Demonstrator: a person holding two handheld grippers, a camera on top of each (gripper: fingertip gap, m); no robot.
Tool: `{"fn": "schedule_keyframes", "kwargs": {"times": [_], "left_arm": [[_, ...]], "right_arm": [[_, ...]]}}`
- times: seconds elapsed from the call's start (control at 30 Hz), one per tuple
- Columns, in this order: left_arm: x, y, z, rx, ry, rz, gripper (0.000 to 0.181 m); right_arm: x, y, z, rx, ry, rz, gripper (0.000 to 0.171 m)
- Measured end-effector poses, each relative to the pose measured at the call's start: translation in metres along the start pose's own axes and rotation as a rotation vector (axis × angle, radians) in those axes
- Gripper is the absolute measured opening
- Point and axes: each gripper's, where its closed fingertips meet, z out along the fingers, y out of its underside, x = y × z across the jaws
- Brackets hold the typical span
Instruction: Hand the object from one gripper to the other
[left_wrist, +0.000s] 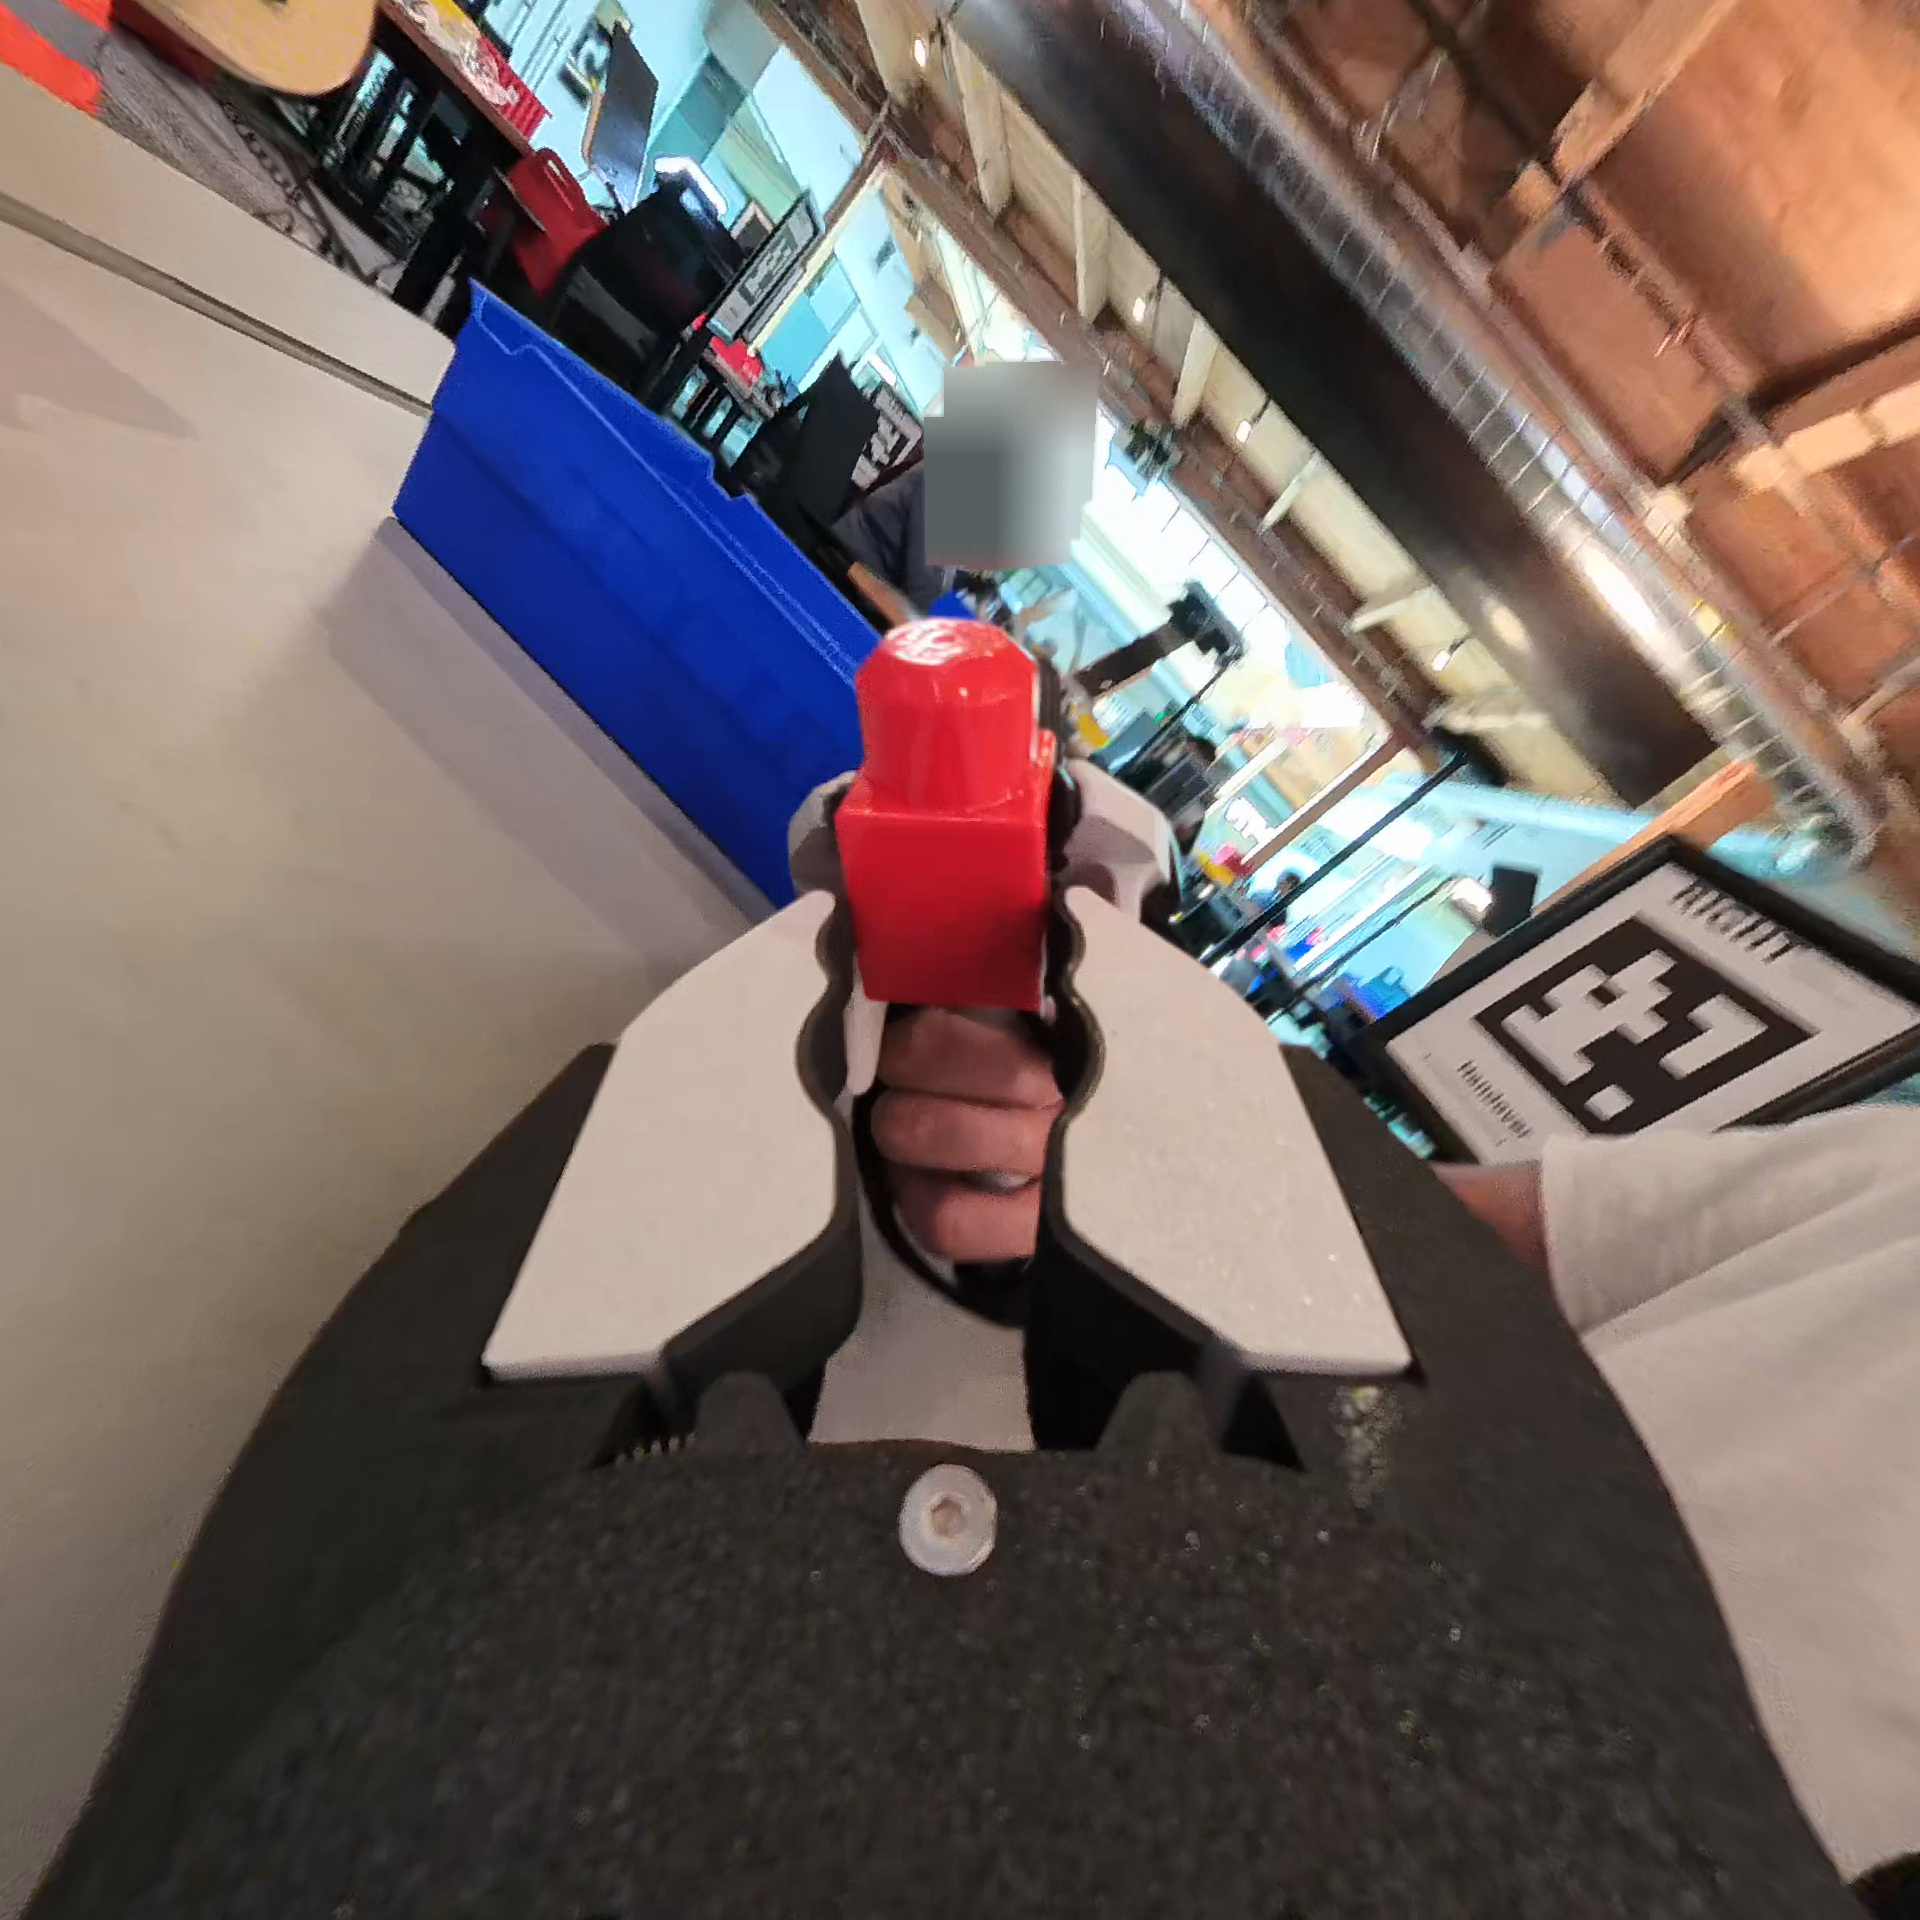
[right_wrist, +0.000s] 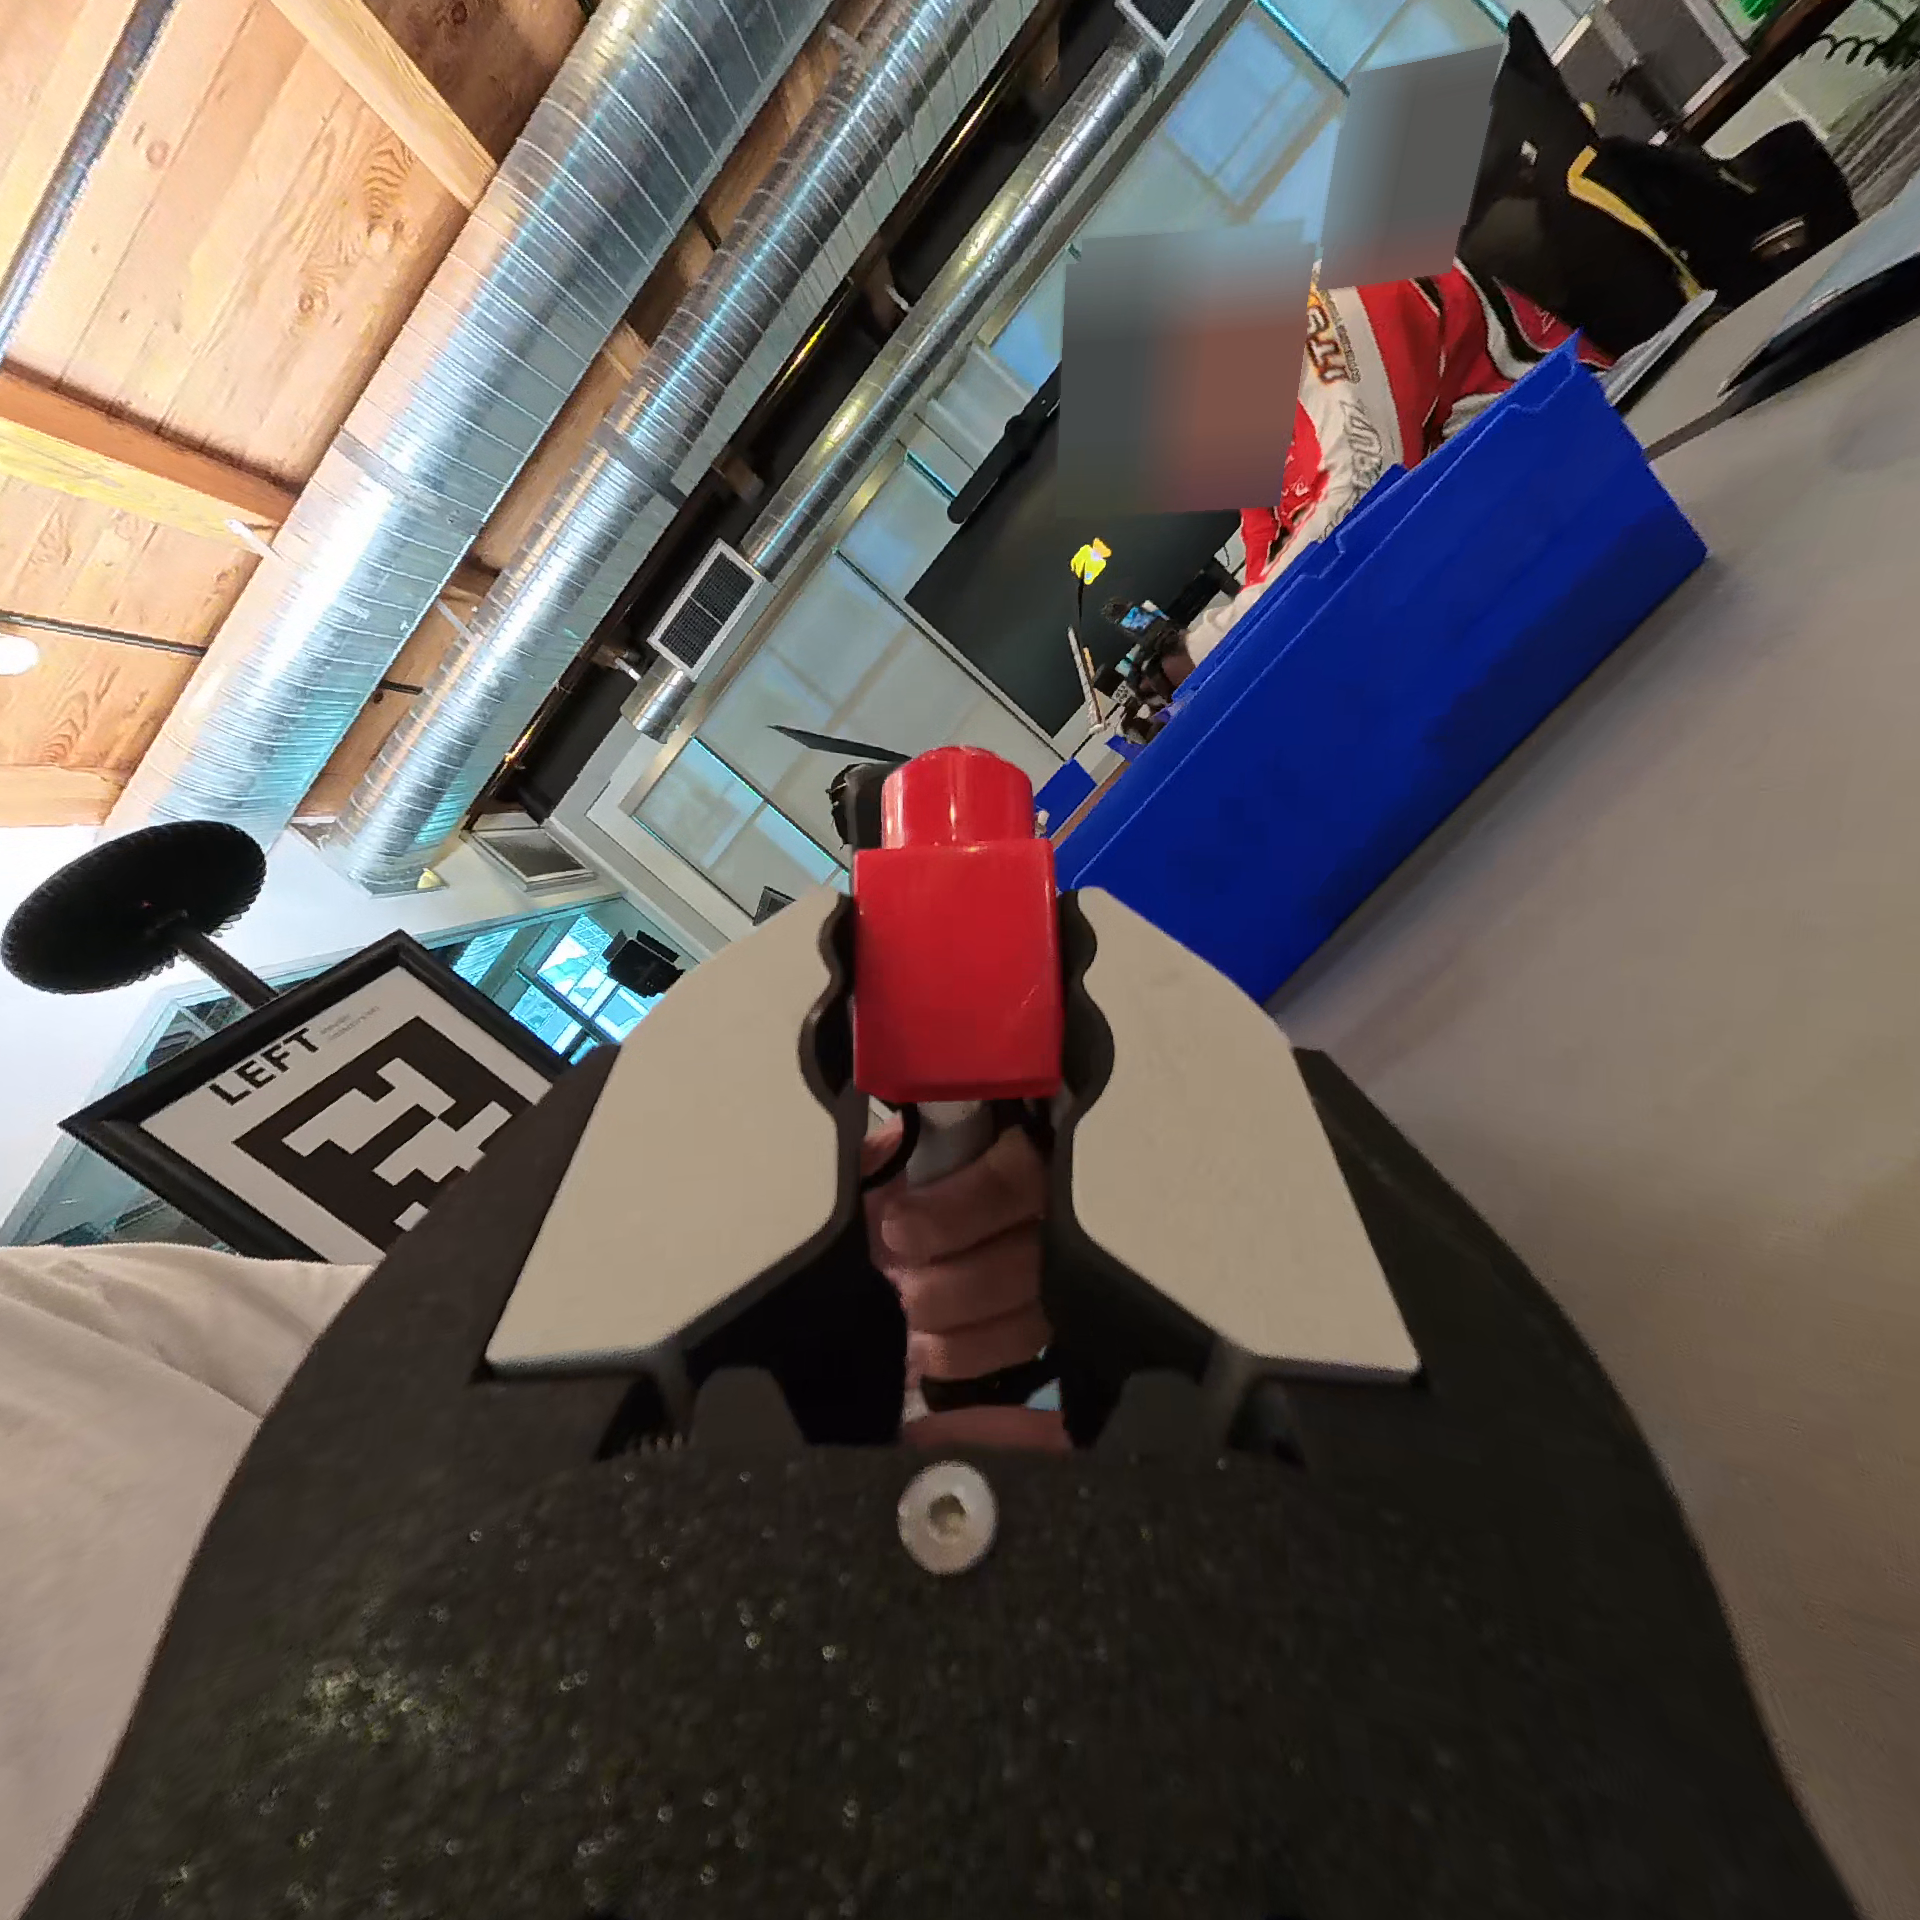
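A red toy block (left_wrist: 940, 904) with a round stud on top sits between the two fingers of my left gripper (left_wrist: 945, 935), and the pads press its sides. Just beyond it the grey fingers (left_wrist: 1117, 844) of the right gripper flank the same block from the far side. In the right wrist view the block (right_wrist: 954, 987) is clamped between the fingers of my right gripper (right_wrist: 956, 940). Both grippers face each other above the table with the block between them. A hand (left_wrist: 956, 1127) shows behind the block, and a hand (right_wrist: 966, 1247) shows in the right wrist view too.
A blue plastic bin (left_wrist: 623, 561) stands on the pale table (left_wrist: 208, 831); it also shows in the right wrist view (right_wrist: 1403, 727). Framed marker boards (left_wrist: 1642, 1029) (right_wrist: 343, 1122) ride on the grippers. White sleeves (left_wrist: 1714, 1299) (right_wrist: 125, 1455) fill the edges. People sit in the background. The grippers are tip to tip, or close to it.
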Motion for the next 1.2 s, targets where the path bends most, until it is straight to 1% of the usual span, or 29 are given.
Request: {"fn": "schedule_keyframes", "kwargs": {"times": [0.07,0.13,0.2,0.23,0.3,0.33,0.37,0.4,0.47,0.57,0.7,0.8,0.9,1.0,1.1,1.17,1.2], "left_arm": [[-0.001,0.000,-0.007,-0.051,-0.028,0.094,0.043],[-0.001,-0.004,-0.018,-0.099,-0.054,0.221,0.048],[-0.008,0.000,-0.031,-0.211,-0.117,0.391,0.057],[-0.017,0.003,-0.038,-0.276,-0.176,0.507,0.062],[-0.029,0.005,-0.047,-0.357,-0.274,0.740,0.078],[-0.026,0.011,-0.047,-0.383,-0.260,0.810,0.084],[-0.020,0.023,-0.045,-0.435,-0.212,0.841,0.084],[-0.016,0.035,-0.043,-0.490,-0.182,0.851,0.082],[-0.007,0.052,-0.037,-0.544,-0.130,0.870,0.086],[0.001,0.061,-0.031,-0.546,-0.084,0.936,0.082],[0.019,0.069,-0.030,-0.525,0.034,0.944,0.047],[0.028,0.071,-0.028,-0.500,0.070,0.977,0.043],[0.030,0.076,-0.028,-0.512,0.085,1.025,0.028],[0.030,0.077,-0.028,-0.527,0.083,1.042,0.028],[0.024,0.070,-0.028,-0.529,0.029,1.073,0.028],[0.020,0.065,-0.028,-0.517,-0.003,1.083,0.028],[0.017,0.061,-0.028,-0.508,-0.030,1.090,0.028]], "right_arm": [[0.005,-0.003,-0.005,-0.012,0.010,0.014,0.036],[0.012,-0.001,-0.010,-0.076,0.026,0.022,0.036],[0.020,0.017,-0.015,-0.251,0.042,0.040,0.036],[0.023,0.026,-0.018,-0.333,0.048,0.048,0.036],[0.020,0.043,-0.023,-0.455,0.020,0.091,0.036],[0.016,0.048,-0.024,-0.491,-0.008,0.130,0.036],[0.012,0.053,-0.024,-0.524,-0.040,0.184,0.037],[0.008,0.058,-0.025,-0.557,-0.072,0.238,0.037],[0.000,0.068,-0.027,-0.621,-0.131,0.308,0.037],[-0.015,0.081,-0.035,-0.735,-0.214,0.339,0.037],[-0.024,0.084,-0.045,-0.803,-0.270,0.384,0.036],[-0.026,0.088,-0.054,-0.864,-0.288,0.430,0.036],[-0.027,0.090,-0.057,-0.885,-0.298,0.459,0.036],[-0.027,0.090,-0.057,-0.886,-0.296,0.453,0.036],[-0.019,0.081,-0.050,-0.812,-0.263,0.432,0.036],[-0.010,0.074,-0.047,-0.765,-0.219,0.384,0.040],[-0.003,0.069,-0.045,-0.726,-0.182,0.345,0.044]]}}
